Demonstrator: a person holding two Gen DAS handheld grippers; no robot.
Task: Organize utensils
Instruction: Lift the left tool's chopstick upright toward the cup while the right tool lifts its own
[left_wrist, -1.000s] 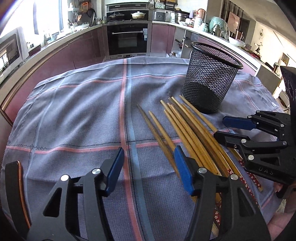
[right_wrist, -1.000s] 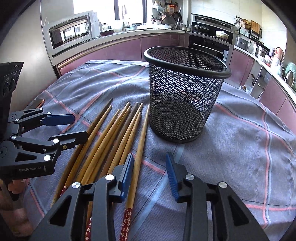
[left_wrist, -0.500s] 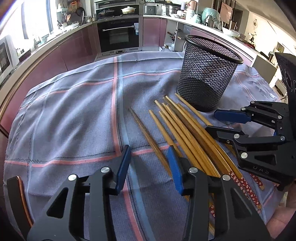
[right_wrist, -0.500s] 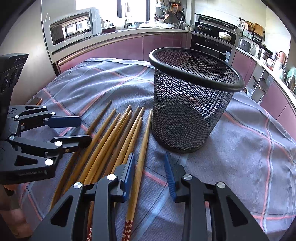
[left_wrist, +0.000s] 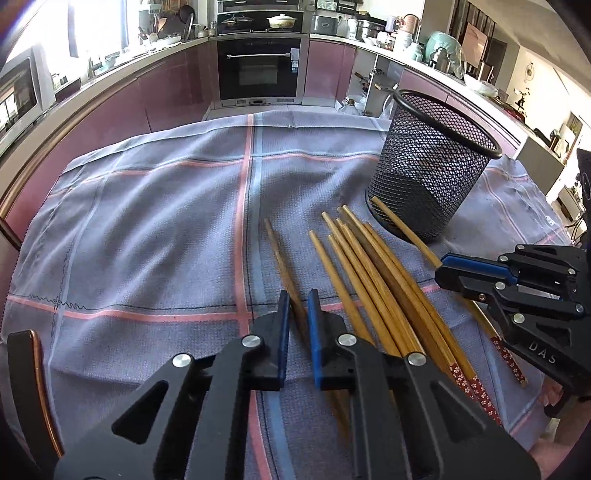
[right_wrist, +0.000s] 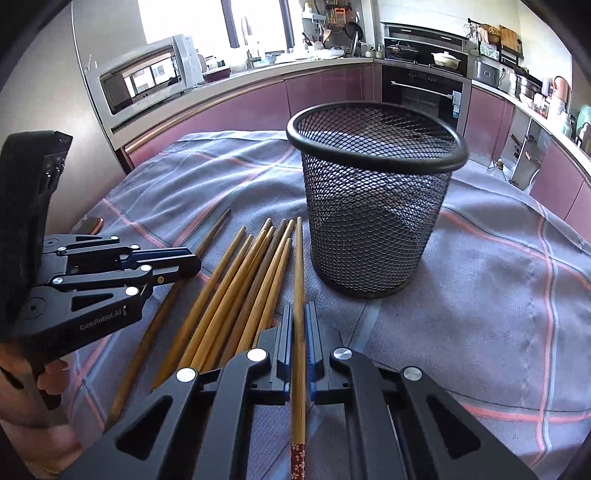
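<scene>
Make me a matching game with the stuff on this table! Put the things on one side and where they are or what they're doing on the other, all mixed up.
Things:
1. mesh basket
2. darkest chopstick
3. chopstick nearest the basket
4. checked cloth

Place or state:
A. pinched by the right gripper
B. spread over the table, under everything
C. standing upright, nothing visible inside
D. pinched by the left gripper

Pairs: 1-C, 2-D, 3-A, 4-B
</scene>
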